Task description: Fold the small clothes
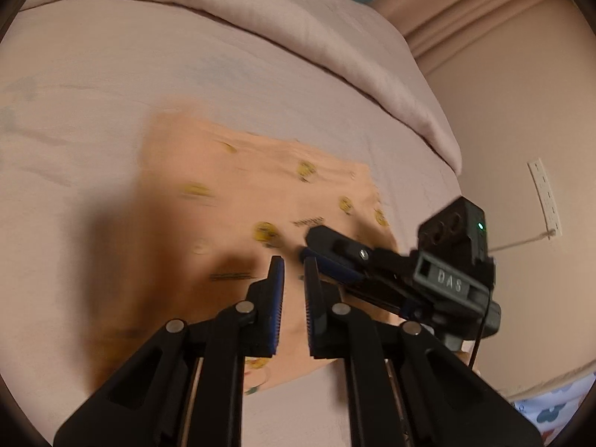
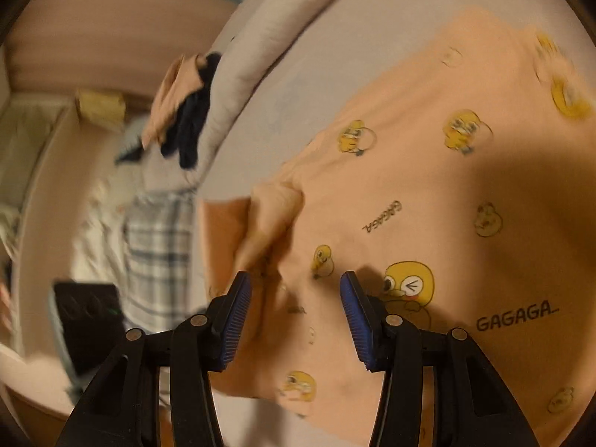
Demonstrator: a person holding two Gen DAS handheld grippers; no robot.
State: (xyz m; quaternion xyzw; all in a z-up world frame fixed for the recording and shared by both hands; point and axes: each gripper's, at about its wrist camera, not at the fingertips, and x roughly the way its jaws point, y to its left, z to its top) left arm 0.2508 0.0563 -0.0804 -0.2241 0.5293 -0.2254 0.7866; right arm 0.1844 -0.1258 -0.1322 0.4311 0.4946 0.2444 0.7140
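Peach duck-print garment [image 2: 428,193] lies spread on the bed sheet [image 1: 93,85]; left gripper [image 1: 294,290] nearly closed, empty; right gripper [image 2: 296,298] half-open over a rumpled edge, gripping nothing; judged next: pinch that edge, fold across

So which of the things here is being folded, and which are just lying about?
For the job:
- peach duck-print garment, spread on the bed
- left gripper, nearly shut, nothing between its pads
- right gripper, open over the garment

Just lying about:
- rolled duvet
- heap of dark and peach clothes
- checked cloth
- wall socket
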